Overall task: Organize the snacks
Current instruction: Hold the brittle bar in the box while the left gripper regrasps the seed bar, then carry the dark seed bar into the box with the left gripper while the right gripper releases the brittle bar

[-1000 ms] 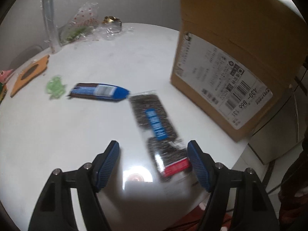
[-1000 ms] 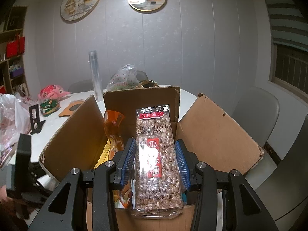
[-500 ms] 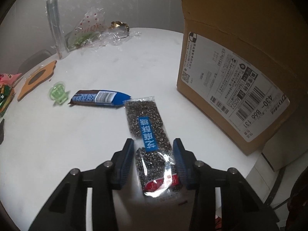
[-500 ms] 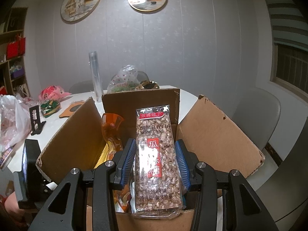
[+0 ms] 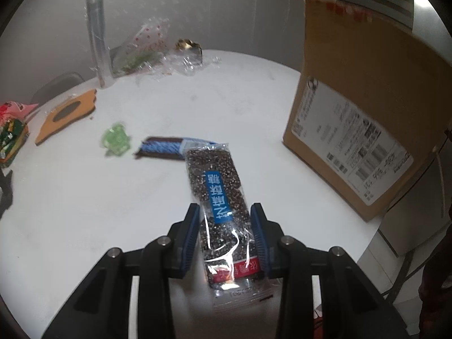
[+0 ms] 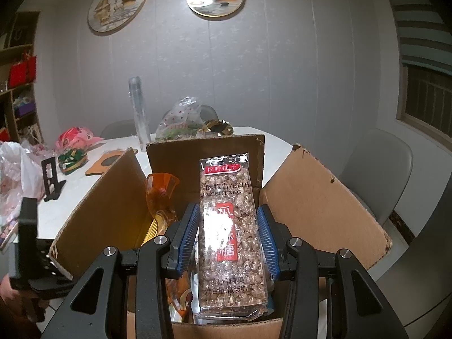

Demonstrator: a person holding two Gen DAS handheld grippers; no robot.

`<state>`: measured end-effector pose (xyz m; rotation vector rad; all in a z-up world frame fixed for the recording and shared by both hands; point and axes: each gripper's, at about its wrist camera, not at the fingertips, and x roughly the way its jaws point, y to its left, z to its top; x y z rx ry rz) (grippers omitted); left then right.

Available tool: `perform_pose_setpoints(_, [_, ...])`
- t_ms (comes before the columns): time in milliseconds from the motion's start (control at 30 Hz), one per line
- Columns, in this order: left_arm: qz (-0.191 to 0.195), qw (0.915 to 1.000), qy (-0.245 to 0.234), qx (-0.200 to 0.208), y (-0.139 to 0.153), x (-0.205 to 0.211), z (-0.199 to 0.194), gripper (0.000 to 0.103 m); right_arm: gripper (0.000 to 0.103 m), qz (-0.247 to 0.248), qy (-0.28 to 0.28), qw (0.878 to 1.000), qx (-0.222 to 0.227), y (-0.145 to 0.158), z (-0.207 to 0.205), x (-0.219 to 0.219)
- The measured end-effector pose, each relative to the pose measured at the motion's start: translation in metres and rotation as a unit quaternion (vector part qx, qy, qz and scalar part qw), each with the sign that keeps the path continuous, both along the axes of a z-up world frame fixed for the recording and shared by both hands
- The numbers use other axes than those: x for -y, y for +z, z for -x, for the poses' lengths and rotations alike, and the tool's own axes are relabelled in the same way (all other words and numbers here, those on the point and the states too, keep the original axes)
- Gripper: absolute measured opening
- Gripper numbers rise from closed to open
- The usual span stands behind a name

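The left gripper point(image 5: 224, 234) jaws, wide open a moment ago, are closing on the black seed bar point(image 5: 223, 212) low in the frame, lifting it off the bench point(image 5: 84, 212) for the box point(image 6: 310, 195), where the right gripper point(image 6: 228, 237) grips the nut bar point(image 6: 230, 234).

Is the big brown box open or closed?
Open. The box's flaps stand up and spread outward, and snack packets show inside, including an orange one.
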<state>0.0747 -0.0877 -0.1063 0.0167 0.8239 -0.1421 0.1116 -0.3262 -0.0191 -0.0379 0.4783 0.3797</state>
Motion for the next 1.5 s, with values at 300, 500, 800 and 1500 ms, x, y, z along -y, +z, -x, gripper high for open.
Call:
perform_pose_setpoints(300, [-0.008, 0.9969, -0.015, 0.077, 0.076, -0.007, 0.003, 0.033, 0.038, -0.001, 0.009, 1.0, -0.001, 0.006, -0.008, -0.001])
perform_pose_setpoints(500, [-0.014, 0.9889, -0.05, 0.139, 0.143, 0.017, -0.004, 0.033, 0.038, -0.005, 0.014, 1.0, -0.007, 0.008, -0.012, 0.002])
perform_pose_setpoints(800, [-0.005, 0.976, -0.159, 0.149, 0.19, 0.104, -0.03, 0.033, 0.038, -0.005, 0.028, 0.999, -0.023, 0.009, -0.017, 0.009])
perform_pose_setpoints(1500, [-0.066, 0.9675, -0.244, -0.005, 0.124, 0.177, -0.091, 0.035, 0.038, 0.036, 0.06, 0.994, -0.081, -0.013, -0.032, -0.009])
